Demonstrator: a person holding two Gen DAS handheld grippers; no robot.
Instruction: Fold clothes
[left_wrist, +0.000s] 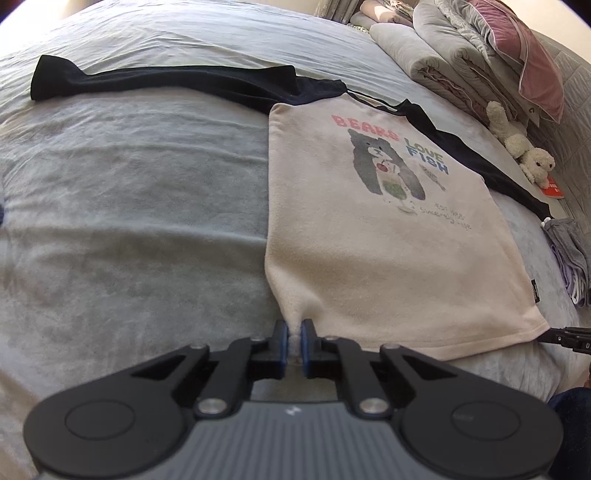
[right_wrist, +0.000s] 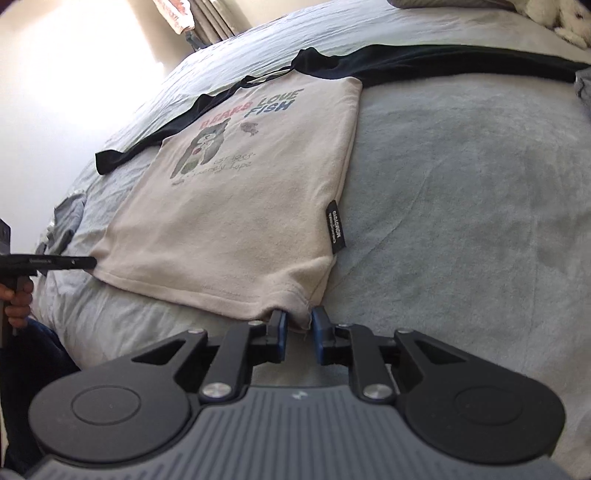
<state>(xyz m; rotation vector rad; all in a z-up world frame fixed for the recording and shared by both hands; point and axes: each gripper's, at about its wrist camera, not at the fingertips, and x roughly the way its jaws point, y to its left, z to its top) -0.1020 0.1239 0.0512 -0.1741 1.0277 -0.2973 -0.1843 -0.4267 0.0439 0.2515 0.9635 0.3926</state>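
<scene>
The shirt (left_wrist: 388, 229) hem corner is pinched by the left gripper (left_wrist: 294, 341), the other corner by the right gripper (right_wrist: 298, 332), sleeves spread beyond.

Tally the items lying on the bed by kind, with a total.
Bear-print shirt: 1
Plush toy: 1
Folded grey quilt: 1
Pink pillow: 1
Crumpled grey garment: 1
Total: 5
</scene>
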